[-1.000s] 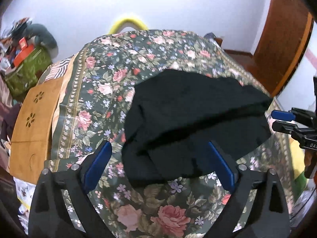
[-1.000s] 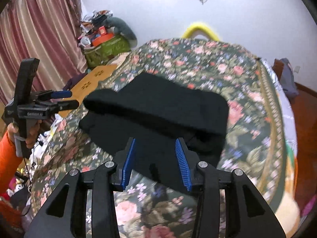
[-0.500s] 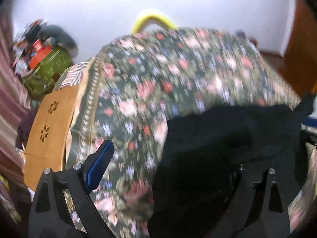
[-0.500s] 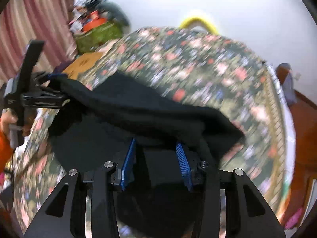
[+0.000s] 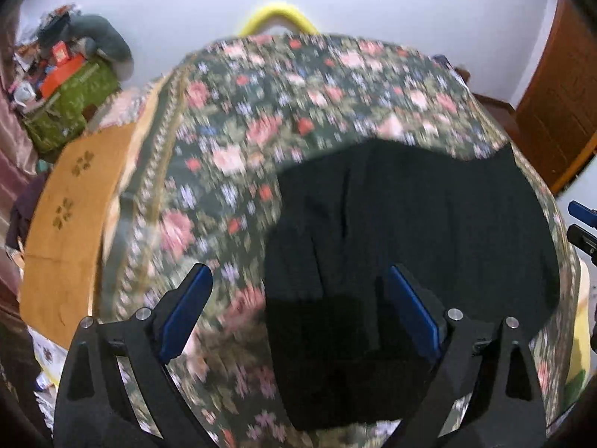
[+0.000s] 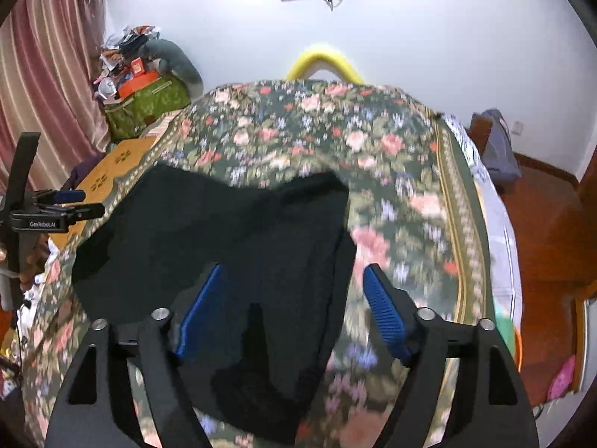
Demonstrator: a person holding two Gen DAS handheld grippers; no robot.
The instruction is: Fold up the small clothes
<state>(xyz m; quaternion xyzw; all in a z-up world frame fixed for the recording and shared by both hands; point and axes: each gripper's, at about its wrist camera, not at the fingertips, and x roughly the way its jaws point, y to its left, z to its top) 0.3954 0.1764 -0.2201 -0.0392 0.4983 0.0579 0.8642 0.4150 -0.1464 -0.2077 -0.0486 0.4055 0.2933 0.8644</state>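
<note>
A black garment (image 5: 410,224) is lying on the bed (image 5: 298,86), spread over the floral cover toward its near edge, with one layer doubled over another. In the right wrist view a fold line is running across the cloth, and the near part is hanging down between the gripper fingers toward the edge of the bed. So at least one fold seems to be in place, though the blur and the dark cloth are hiding how neat it is.

The right gripper (image 6: 294,313) is standing wide, its jaws having just been opening; the garment is lying under and between the fingers, but the blue pads (image 6: 384,313) are not pressing on it, so it is released. The left gripper (image 5: 298,313) is also spread wide, one finger over the floral cover and the other over the black cloth, gripping nothing. From the right wrist view it is showing at the left edge of the bed, apart from the garment.

Judging from this, the task is sitting somewhere in the middle: the garment is doubled once and let go, but it is looking still too broad and uneven for a finished bundle. A further fold, probably across the long side, and some smoothing are likely remaining. Whether other clothes are waiting cannot be told.
</note>
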